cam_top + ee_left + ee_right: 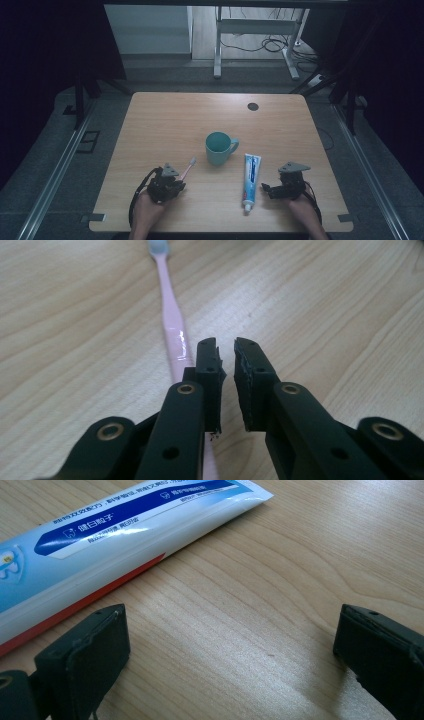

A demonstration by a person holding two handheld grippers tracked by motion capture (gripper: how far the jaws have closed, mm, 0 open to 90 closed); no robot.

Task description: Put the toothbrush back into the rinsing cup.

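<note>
Approach step: left tongs [227, 347] nearly closed, empty, beside pink plastic toothbrush [172, 325]; right tongs [230, 645] spread beside blue-white toothpaste tube [115, 535]. Next: straddle, clamp.

A pink toothbrush [187, 169] with a pale head lies flat on the desk [165, 120], slanting away toward a teal mug [219, 148]. A blue-and-white toothpaste tube [250, 180] lies flat to the right of the mug, cap end nearest the front edge.
</note>
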